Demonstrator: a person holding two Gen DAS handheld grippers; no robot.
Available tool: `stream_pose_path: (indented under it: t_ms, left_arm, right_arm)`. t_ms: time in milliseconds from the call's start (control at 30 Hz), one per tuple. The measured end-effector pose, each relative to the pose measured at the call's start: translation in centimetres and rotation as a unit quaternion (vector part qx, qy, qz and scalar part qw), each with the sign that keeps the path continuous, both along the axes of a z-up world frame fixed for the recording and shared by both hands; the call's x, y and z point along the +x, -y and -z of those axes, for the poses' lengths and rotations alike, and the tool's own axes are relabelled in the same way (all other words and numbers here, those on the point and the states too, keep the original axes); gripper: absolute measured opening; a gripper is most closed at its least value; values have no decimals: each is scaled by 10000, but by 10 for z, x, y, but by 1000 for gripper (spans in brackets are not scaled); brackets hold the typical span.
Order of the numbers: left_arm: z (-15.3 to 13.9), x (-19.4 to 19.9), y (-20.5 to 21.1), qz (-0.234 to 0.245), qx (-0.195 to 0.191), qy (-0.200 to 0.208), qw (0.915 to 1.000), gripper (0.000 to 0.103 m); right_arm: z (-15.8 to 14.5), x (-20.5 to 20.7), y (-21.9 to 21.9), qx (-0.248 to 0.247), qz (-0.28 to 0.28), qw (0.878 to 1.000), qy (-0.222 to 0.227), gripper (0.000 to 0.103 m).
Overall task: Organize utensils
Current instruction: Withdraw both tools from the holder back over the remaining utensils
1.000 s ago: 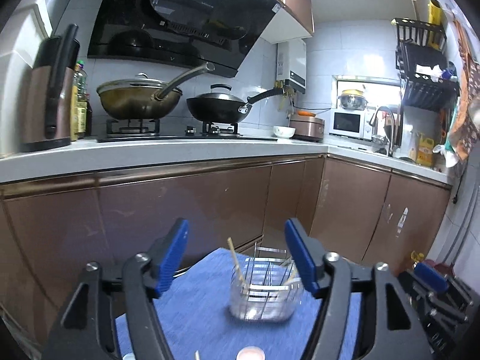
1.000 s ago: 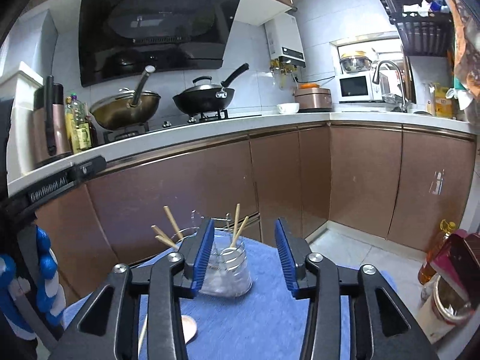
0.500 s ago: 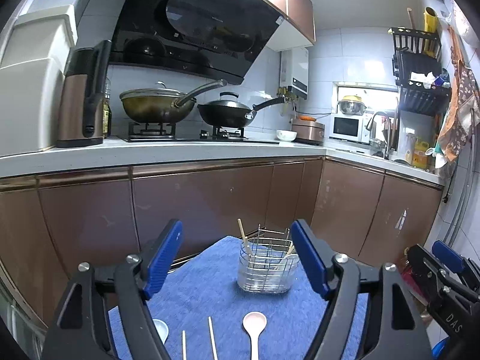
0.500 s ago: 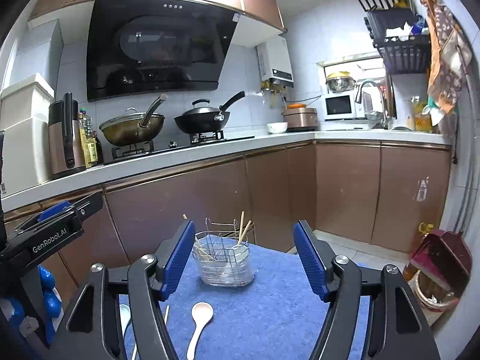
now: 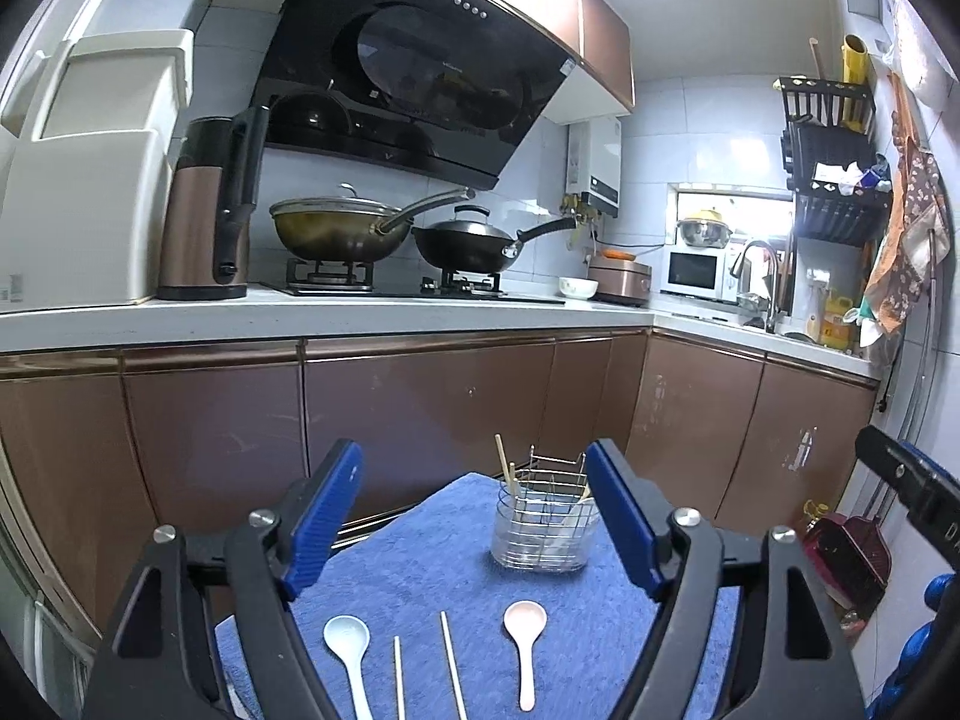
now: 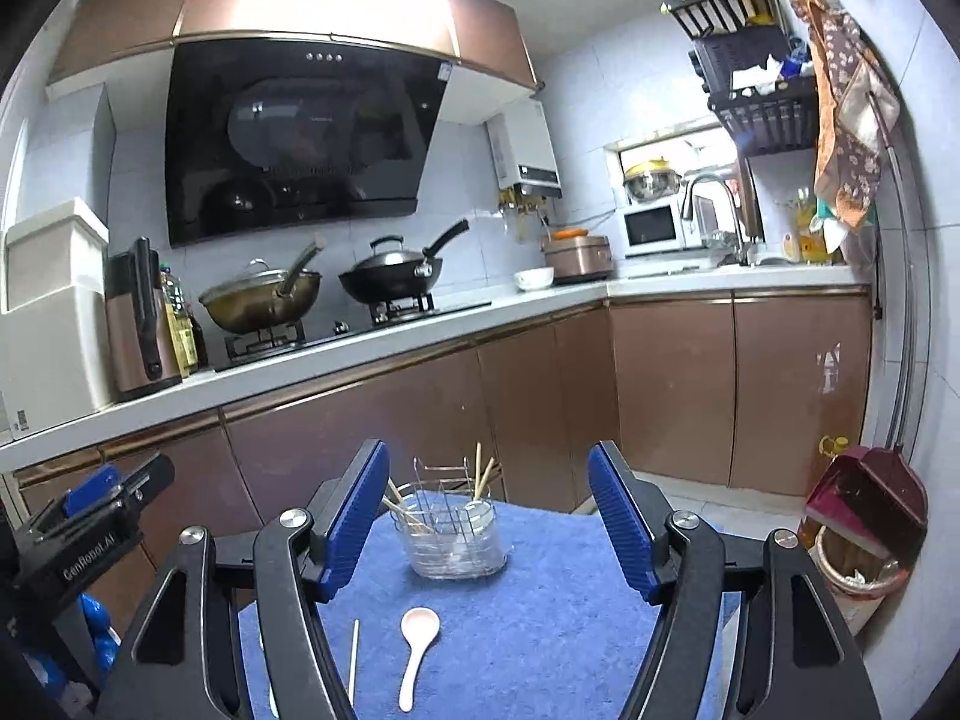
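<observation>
Utensils lie spread on the blue cloth (image 5: 420,552) in front of you, and more of that cloth shows than a second ago: both views have drawn back, so the caddy looks smaller and farther, and the spoons and loose chopsticks that were cut off at the bottom edge are now in plain sight. The wire caddy (image 5: 545,525), with its clear liner, stands upright at the far middle of the cloth, well apart from both tools. A few chopsticks stand in it already, leaning outward with their tips up.

Your left gripper (image 5: 474,516) has spread wider than before; its blue pads hold nothing and the caddy sits beyond them, framed in the gap. Your right gripper (image 6: 487,516) has widened much more than it was a second ago, and its jaws are likewise bare, with the caddy seen between them but farther off.

The pink spoon (image 5: 525,648) lies near you, right of centre, bowl toward the caddy and handle toward you, its long axis running near to far. The pale blue spoon (image 5: 348,657) lies to its left the same way. Between them two loose chopsticks (image 5: 453,666) lie roughly parallel, near to far; their near ends leave the picture, so which end is the tip is unclear.
</observation>
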State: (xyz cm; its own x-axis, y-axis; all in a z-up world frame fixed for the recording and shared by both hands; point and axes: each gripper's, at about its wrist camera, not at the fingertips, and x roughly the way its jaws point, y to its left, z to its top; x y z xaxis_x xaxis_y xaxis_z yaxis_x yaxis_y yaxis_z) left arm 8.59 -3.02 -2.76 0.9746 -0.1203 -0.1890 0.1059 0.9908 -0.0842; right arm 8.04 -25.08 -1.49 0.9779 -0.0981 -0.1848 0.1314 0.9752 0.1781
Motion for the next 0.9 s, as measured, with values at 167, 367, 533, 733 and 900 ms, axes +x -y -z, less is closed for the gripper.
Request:
stream_pose_path:
  t_ms: [167,367,533,733,900]
  left_arm:
    - [-2,-15,-9,-70,-15,36,10000,80]
    - [-2,-25,-19,-129,-8,56,9999,83]
    - [-3,-31,-25,-179,-21,76,9998,84]
    - [-5,-37,-27,-256,9,136,9996,84]
    - [-6,-41,-31,-282,-1,183,9994,84]
  right_arm:
    - [-7,-10,-7,-118,5,9999,86,71]
    - [-10,-20,-13,-200,101,9996,156,83]
    - [-12,-26,-14,-239,164,9994,172,88]
    - [-15,-30,-17,-299,164,9992,211,92]
    - [-18,-34,-20,-329,160,9990,267,94]
